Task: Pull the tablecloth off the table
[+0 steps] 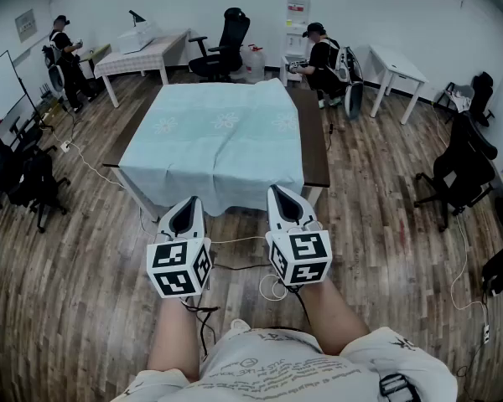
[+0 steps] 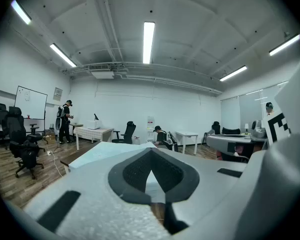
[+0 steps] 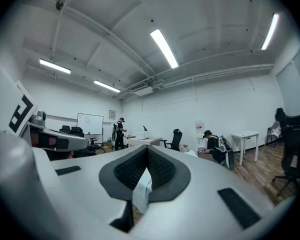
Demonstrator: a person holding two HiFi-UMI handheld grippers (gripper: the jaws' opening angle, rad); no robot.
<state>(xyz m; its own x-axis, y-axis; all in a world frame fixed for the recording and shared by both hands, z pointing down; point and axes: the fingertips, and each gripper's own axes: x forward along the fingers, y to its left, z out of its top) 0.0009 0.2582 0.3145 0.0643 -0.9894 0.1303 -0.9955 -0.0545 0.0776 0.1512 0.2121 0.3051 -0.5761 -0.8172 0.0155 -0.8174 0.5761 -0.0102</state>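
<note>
A pale blue tablecloth (image 1: 218, 136) covers most of a brown table (image 1: 315, 145), and its near edge hangs down toward me. My left gripper (image 1: 189, 201) and right gripper (image 1: 277, 191) sit side by side at that hanging hem, both with jaws closed. In the right gripper view a fold of the tablecloth (image 3: 141, 194) hangs pinched between the dark pads of the right gripper (image 3: 147, 148). In the left gripper view the jaws of the left gripper (image 2: 150, 153) meet at the tips, with the tablecloth (image 2: 152, 184) showing between the pads.
Black cables (image 1: 235, 268) lie on the wood floor under my grippers. A seated person (image 1: 323, 57) is behind the table and another person (image 1: 65, 53) stands at the far left. Office chairs (image 1: 461, 170) stand at the right and left, and white tables (image 1: 142, 55) along the back.
</note>
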